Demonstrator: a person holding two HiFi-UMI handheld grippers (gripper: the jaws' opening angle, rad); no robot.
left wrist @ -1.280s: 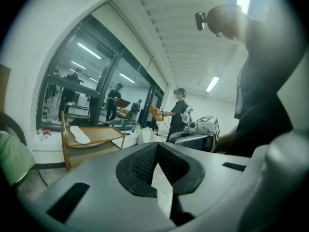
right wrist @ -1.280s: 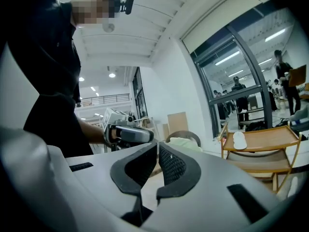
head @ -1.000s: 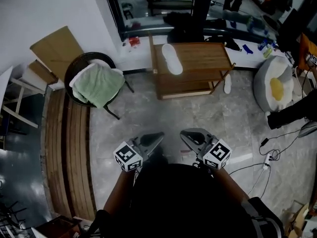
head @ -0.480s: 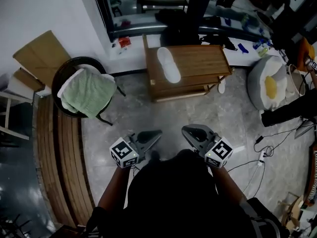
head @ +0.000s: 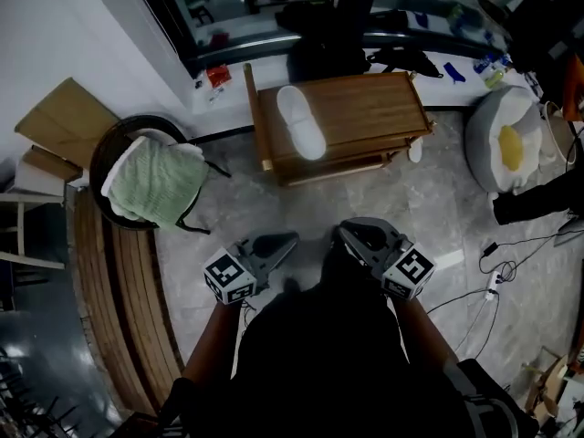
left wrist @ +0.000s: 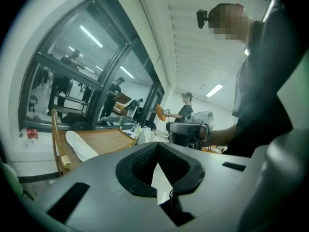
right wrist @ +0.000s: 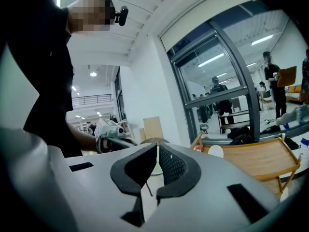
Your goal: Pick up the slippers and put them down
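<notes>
**Both jaws closed; one slipper on the table, one on the floor**

1. Left gripper [left wrist: 157, 145]: in the left gripper view the two dark pads meet at their tips. The jaws are together and clamp nothing.
2. Right gripper [right wrist: 157, 145]: in the right gripper view the ribbed pads likewise meet at the tips. The jaws are together and clamp nothing.
3. Position of the grippers: in the head view the left gripper [head: 290, 237] and the right gripper [head: 338, 231] are held side by side, close in front of the person's dark torso. Their tips angle toward each other above the floor [head: 365, 199]. Each gripper carries its marker cube [head: 230, 281] at the rear.
4. Task item: one white slipper [head: 299, 121] lies flat on the wooden table [head: 365, 108], near the table's left end, with its long axis running across the top. It is well apart from both grippers. The same slipper appears in the left gripper view [left wrist: 79, 145], resting on the table [left wrist: 108, 139] beside the raised end rail.
5. A second white slipper [head: 416, 151] lies on the floor at the table's right end, partly hidden by the frame.
6. Surroundings:
   - Left of the table stands a round dark chair [head: 114, 149] with a green towel [head: 151, 185] draped in it.
   - Wooden boards [head: 128, 281] lie along the floor beside the chair.
   - Right of the table sits a pale cushion [head: 506, 144] with a yellow centre.
   - Cables [head: 497, 281] trail over the floor near the cushion.
   - A glass wall [head: 274, 7] runs behind the table.
</notes>
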